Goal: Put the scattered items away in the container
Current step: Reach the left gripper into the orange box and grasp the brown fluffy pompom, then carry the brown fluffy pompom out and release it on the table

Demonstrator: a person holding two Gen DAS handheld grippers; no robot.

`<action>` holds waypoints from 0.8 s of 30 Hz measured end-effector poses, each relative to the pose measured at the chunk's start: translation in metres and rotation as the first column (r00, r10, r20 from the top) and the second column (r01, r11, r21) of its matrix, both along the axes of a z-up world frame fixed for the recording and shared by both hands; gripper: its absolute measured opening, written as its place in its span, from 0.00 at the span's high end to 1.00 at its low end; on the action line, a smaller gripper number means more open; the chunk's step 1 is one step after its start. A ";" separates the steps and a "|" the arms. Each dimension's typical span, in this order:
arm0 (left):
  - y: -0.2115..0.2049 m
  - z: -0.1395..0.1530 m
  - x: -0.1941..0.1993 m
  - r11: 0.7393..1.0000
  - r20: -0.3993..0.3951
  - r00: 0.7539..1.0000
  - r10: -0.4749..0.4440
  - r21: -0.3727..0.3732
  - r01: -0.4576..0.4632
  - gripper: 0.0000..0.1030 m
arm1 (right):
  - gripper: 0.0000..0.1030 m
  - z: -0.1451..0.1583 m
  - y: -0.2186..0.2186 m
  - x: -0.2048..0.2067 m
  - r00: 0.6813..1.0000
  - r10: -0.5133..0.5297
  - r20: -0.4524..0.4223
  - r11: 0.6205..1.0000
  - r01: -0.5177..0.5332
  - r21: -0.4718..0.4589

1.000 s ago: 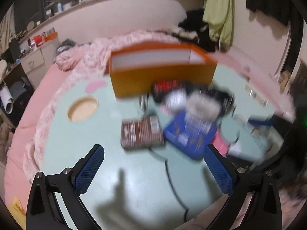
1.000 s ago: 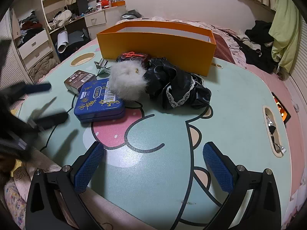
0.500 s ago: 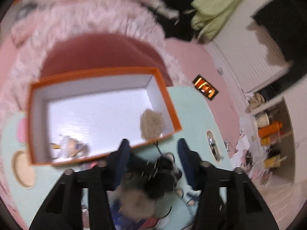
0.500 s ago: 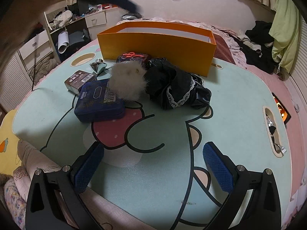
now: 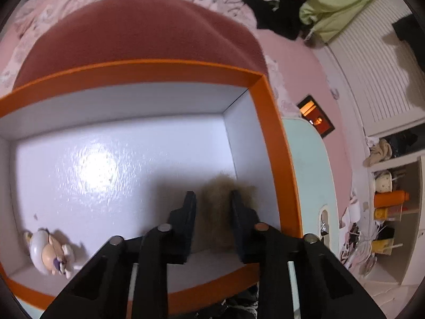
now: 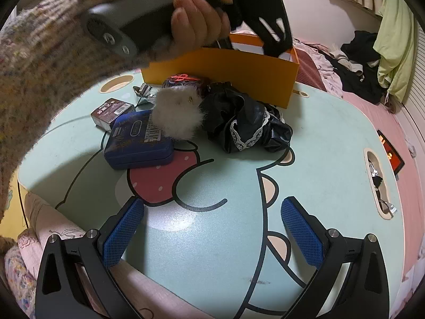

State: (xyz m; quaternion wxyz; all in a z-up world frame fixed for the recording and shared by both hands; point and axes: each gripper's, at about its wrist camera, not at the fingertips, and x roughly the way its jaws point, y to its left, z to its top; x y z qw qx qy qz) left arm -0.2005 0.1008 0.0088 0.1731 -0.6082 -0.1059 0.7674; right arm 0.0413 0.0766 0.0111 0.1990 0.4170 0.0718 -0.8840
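Risk over the orange box (image 5: 273,143)
Left gripper (image 5: 212,207) hung clenched and empty above the brown puffball (image 5: 220,199) inside the box; any descent could have crushed it. Right gripper (image 6: 212,226) stood released.

The mint-green bench (image 6: 318,143), printed with a cartoon face, carries an orange box (image 6: 239,71) at twelve o'clock. In front of it lie a black lace-trimmed garment (image 6: 247,125), a white fur pompom (image 6: 176,114) overlapping a blue tin (image 6: 135,141), and at ten o'clock a small brown packet (image 6: 111,111).
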 end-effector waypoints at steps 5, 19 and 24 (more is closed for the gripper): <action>-0.017 0.014 0.001 1.000 -0.064 0.998 0.025 0.005 -0.025 0.91 | 0.00 0.000 -0.001 0.000 1.000 0.000 -0.001 1.000 0.000 0.001; -0.093 0.111 0.088 0.988 -0.326 0.944 0.046 0.153 0.005 0.91 | 0.00 -0.001 0.000 -0.001 1.000 0.000 -0.002 1.000 0.000 0.002; -0.106 0.079 0.124 0.997 -0.304 0.952 0.034 0.074 -0.012 0.91 | 0.00 -0.001 0.000 -0.001 1.000 0.000 -0.002 1.000 0.000 0.002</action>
